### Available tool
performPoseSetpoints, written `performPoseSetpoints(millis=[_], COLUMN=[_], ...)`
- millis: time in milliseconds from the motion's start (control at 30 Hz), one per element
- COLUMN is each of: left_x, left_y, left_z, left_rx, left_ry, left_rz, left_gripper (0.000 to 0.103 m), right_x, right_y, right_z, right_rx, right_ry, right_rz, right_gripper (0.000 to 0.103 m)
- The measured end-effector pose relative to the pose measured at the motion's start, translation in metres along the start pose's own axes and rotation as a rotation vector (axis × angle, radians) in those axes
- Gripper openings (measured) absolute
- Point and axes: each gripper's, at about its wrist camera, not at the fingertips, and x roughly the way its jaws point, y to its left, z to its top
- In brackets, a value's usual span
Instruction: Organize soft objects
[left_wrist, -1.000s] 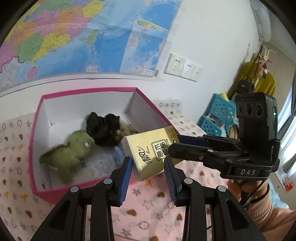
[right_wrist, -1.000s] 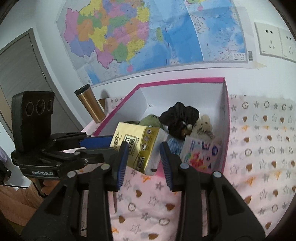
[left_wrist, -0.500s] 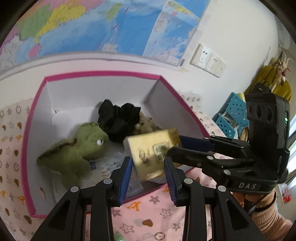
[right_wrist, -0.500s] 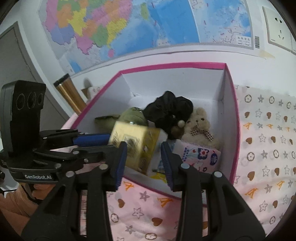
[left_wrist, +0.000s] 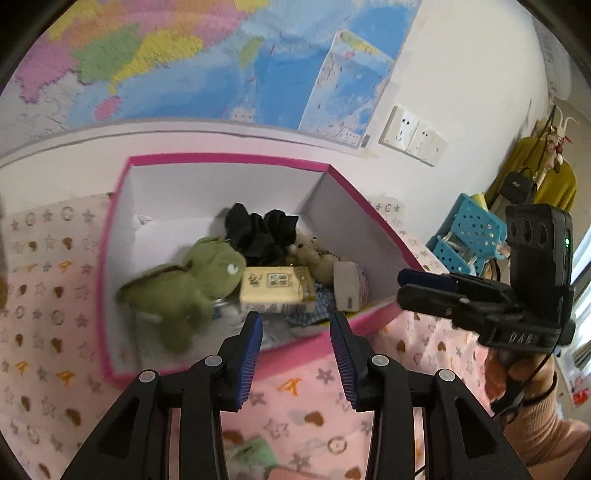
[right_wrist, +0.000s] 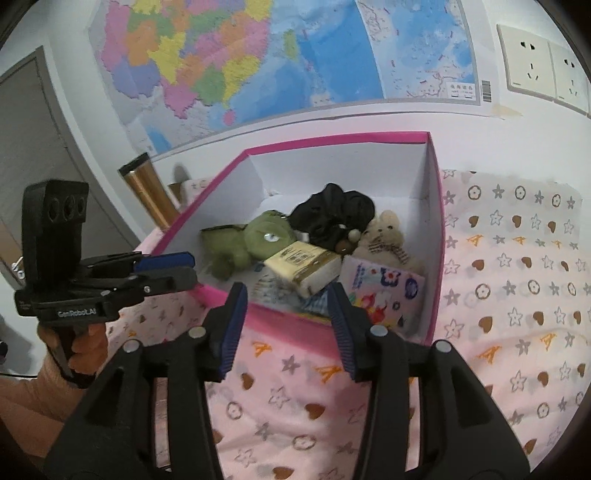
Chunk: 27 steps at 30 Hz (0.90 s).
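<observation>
Close to each camera, both grippers are open and hold nothing. The left gripper and the right gripper hang over the pink cloth, just in front of the box. Each one shows in the other's view, off to the side, and they are well apart.

Just past the near pink rim, the tissue pack lies inside the box. It rests on some papers, tilted, with the green toy touching one side. A flowered pack leans by the right wall. Behind them sit the bear and a black cloth.

The tissue pack looks put away, so the step now is likely to back out and find the next soft thing. A green thing shows on the cloth at the bottom of the left view, blurry, so I cannot tell what it is. To do this well, lift the grippers first, then pull back, so the fingers miss the rim.

The back left part of the box has bare floor for more things. The walls are tall, so come in from above. A gold cup stands beyond the box on the left side, so keep clear of it. The wall with the map is right behind the box.
</observation>
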Motion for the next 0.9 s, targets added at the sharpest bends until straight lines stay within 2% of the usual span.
performPoseSetpoints(millis=[67, 267, 400, 533, 733, 900], left_x=[-0.017, -0.047, -0.046, -0.040, -0.035, -0.031], left_y=[-0.002, -0.002, 0.008, 0.018, 0.021, 0.020], left_z=[-0.010, -0.035, -0.055, -0.076, -0.104, -0.122], left_rx=[0.025, 0.044, 0.022, -0.014, -0.045, -0.070], left_ry=[-0.036, -0.057, -0.016, 0.049, 0.115, 0.164], left_rz=[0.010, 0.021, 0.061, 0.072, 0.035, 0.006], left_gripper=[0.043, 0.043, 0.043, 0.043, 0.043, 0.043], right_x=[-0.006, -0.015, -0.002, 0.023, 0.051, 0.066], right_y=[0.006, 0.026, 0.036, 0.050, 0.068, 0.071], right_z=[-0.005, -0.027, -0.050, -0.076, -0.111, -0.120], right_rx=[-0.010, -0.033, -0.018, -0.002, 0.031, 0.065], right_ry=[-0.009, 0.018, 0.091, 0.204, 0.335, 0.369], right_rz=[0.036, 0.168, 0.234, 0.295, 0.395, 0.425], right_gripper=[0.050, 0.053, 0.053, 0.053, 0.053, 0.053])
